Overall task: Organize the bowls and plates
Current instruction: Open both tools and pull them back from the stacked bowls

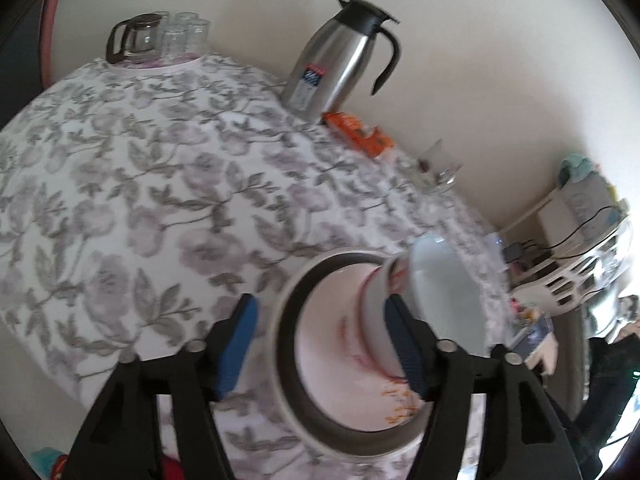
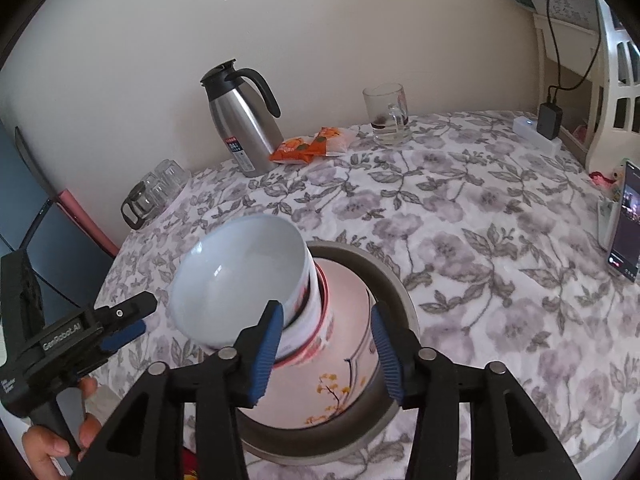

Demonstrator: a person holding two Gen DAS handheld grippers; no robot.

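Observation:
A dark-rimmed grey dish (image 2: 394,292) sits on the flowered tablecloth and holds a pink plate (image 2: 340,384) painted with a yellow-blossom branch. On that plate stand nested bowls, tipped toward the left. The top one is a white bowl (image 2: 240,276) in a red-patterned bowl (image 2: 316,320). My right gripper (image 2: 326,352) is open, its blue pads on either side of the bowls' base without pressing. My left gripper (image 2: 140,316) is open too, left of the bowls and apart from them. In the left wrist view the left gripper (image 1: 320,344) straddles the dish rim (image 1: 286,344), with the white bowl (image 1: 444,300) beside its right finger.
At the back by the wall stand a steel thermos jug (image 2: 244,120), orange snack packets (image 2: 312,144) and a glass mug (image 2: 386,114). A glass pot with several glasses (image 2: 154,192) is at the back left. A phone (image 2: 626,224) is propped up at the right edge. A hand (image 2: 48,440) holds the left gripper.

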